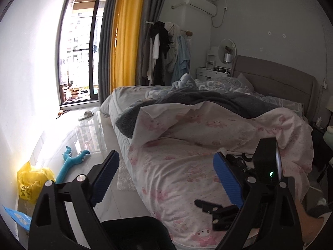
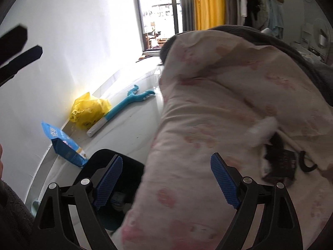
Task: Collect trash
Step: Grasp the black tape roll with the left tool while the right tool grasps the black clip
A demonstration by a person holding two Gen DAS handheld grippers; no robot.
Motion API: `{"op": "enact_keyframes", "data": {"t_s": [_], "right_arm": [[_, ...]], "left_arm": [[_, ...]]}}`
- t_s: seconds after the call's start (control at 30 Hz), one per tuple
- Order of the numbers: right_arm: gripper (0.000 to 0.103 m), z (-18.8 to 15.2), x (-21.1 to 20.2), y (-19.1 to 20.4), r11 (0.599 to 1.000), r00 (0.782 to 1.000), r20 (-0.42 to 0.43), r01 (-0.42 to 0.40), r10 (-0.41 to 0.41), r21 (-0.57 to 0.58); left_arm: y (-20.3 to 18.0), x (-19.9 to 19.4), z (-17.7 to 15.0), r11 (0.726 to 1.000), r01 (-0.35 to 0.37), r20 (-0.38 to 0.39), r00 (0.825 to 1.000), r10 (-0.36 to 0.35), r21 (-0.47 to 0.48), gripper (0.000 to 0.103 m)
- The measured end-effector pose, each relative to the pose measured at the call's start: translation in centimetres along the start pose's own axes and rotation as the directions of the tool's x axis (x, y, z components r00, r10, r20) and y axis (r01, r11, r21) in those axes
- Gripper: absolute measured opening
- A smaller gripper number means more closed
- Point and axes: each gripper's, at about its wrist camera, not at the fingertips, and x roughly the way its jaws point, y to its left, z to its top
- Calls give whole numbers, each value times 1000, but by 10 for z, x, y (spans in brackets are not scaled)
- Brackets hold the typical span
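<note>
Trash (image 2: 261,132) lies near the bed (image 2: 197,145) edge; both claws, left (image 1: 166,177) and right (image 2: 166,179), spread wide and empty, might snag the blanket instead.

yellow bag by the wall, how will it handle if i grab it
The yellow bag looks like thin crumpled plastic, so probably floppy and light; it should collapse in a grip. Its glossy film may slip. It slumps against the wall, so a push would likely just slide or crush it.
</note>
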Motion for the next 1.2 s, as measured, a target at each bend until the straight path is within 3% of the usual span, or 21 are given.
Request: {"op": "enact_keyframes", "data": {"t_s": [0.2,0.57,0.93,1.13,1.2], "right_arm": [[88,-1,-15,-50,998,999,13,43,-44,49],[88,-8,-41,-131,983,993,24,112,-117,144],[88,-14,-41,-191,969,990,3,136,-140,205],[88,-19,-34,-210,967,990,-24,143,-141,209],[83,-21,-31,-217,966,990,-31,142,-138,217]], "left_arm": [[-16,22,2,998,61,-23,998,-61,-10,93],[-45,74,-4,995,87,-76,994,-83,47,93],[-91,112,-15,976,201,-156,970,-187,79,82],[-110,138,-22,965,256,-209,948,-239,56,73],[-116,144,-24,962,268,-222,943,-250,54,69]]}}
